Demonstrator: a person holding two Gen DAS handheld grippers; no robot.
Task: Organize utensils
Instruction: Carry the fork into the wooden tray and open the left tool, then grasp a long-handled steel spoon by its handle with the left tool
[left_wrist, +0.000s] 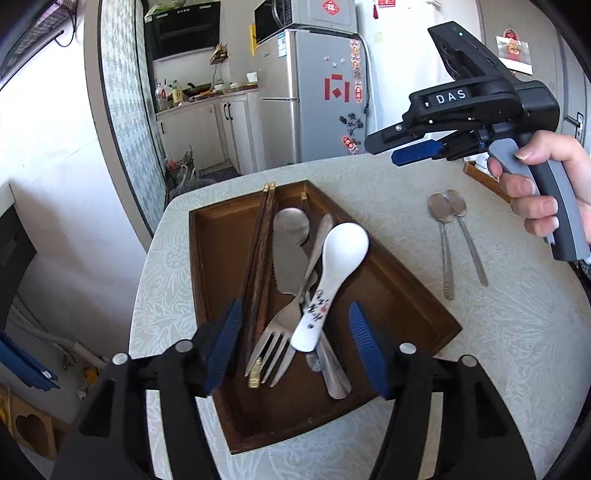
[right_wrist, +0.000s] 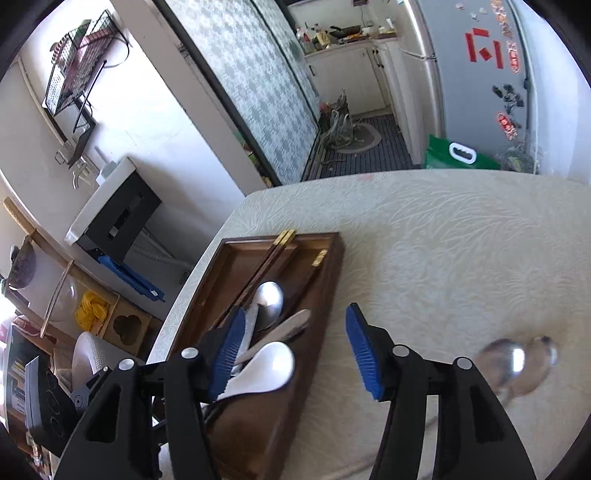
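Two steel spoons (left_wrist: 456, 236) lie side by side on the table (left_wrist: 517, 332), bowls touching or overlapping, well apart from the wooden tray (left_wrist: 218, 240) where the rest is heaped: chopsticks (left_wrist: 260, 254) along the left, a serrated knife (left_wrist: 290, 258), a fork (left_wrist: 275, 347) and a white ceramic spoon (left_wrist: 332, 280) lying crosswise on top. We hold the left gripper (left_wrist: 293, 354) above the near end of the tray, fingers wide apart and empty; the right gripper (right_wrist: 295, 350) hangs over the tray's right edge, likewise spread wide and holding nothing (from the left camera its fingers are seen side-on, so we judge this from its own camera). Risks as we read them: the two spoons sit so close that closing on one may drag or flick the other, possibly toward the table edge. Thin steel handles flat on cloth give little to bite, so a pinch could skid off. In the tray, the ceramic spoon rests loosely on the pile; dropping more on top could tip it out or chip it. Chopstick ends overhang the far rim, and a knock there would lever them out.
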